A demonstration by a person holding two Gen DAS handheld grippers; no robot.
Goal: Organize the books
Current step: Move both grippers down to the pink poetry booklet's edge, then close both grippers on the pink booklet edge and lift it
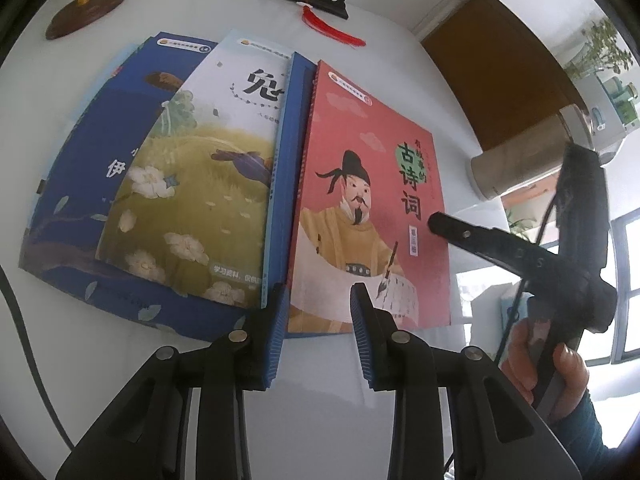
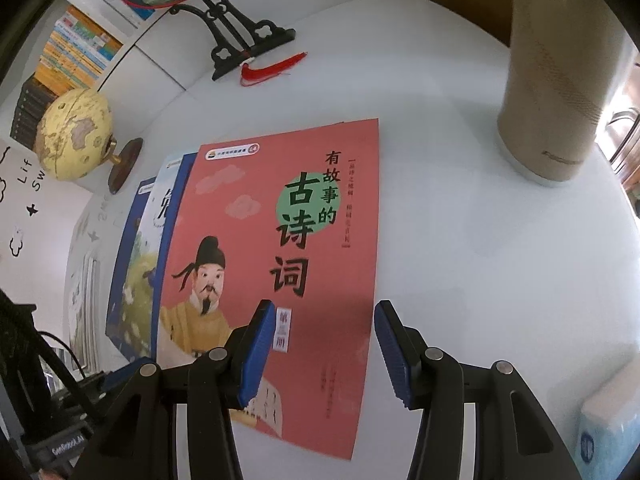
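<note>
I look down on a white tabletop. On it lie fanned books: a dark blue book lowest, a green meadow book over it, and the red poetry book on top at the right side. A beige cylinder and a globe stand behind. My left gripper hovers over the red book's near edge, fingers spread, nothing between. My right gripper is also spread, above its right edge.
</note>
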